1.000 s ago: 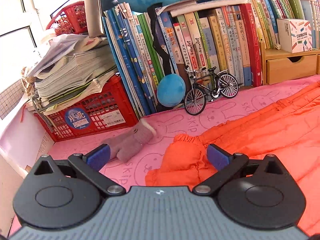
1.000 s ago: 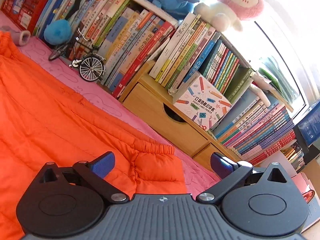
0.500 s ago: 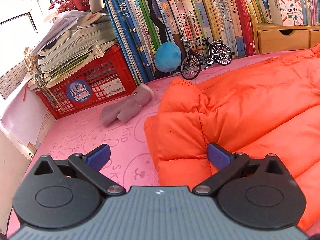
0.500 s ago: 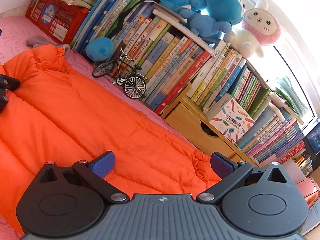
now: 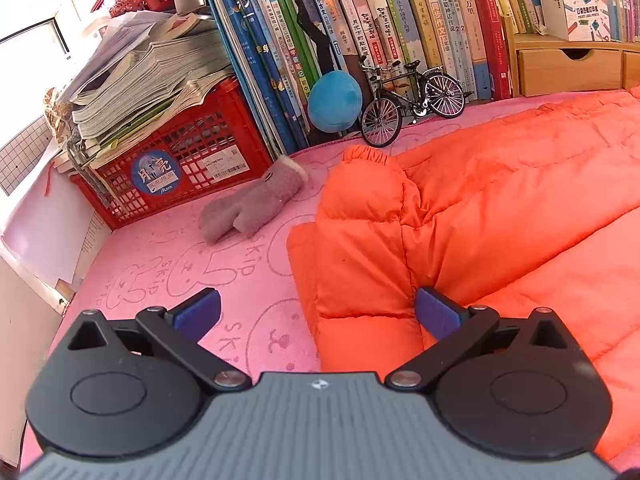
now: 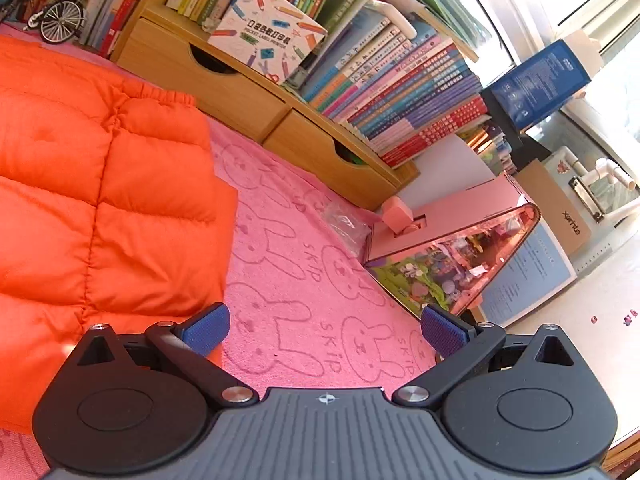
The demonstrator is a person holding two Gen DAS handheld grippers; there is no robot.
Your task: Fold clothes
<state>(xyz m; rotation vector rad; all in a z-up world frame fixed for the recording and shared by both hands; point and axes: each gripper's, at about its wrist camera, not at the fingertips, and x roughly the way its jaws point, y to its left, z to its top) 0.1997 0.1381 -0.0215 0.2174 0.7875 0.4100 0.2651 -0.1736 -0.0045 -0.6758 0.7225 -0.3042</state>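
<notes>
Orange jacket (image 5: 480,220) between spread left claw (image 5: 316,314)

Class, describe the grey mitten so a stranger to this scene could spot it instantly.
Find the red crate stacked with papers at the left end of the bookshelf. Directly in front of it, on the pink bunny-print mat, lies the grey mitten: the only fuzzy, muted item, lying apart from the orange puffer jacket.

Pink mat (image 5: 168,248): jacket (image 5: 500,220), mitten (image 5: 252,204)
</notes>
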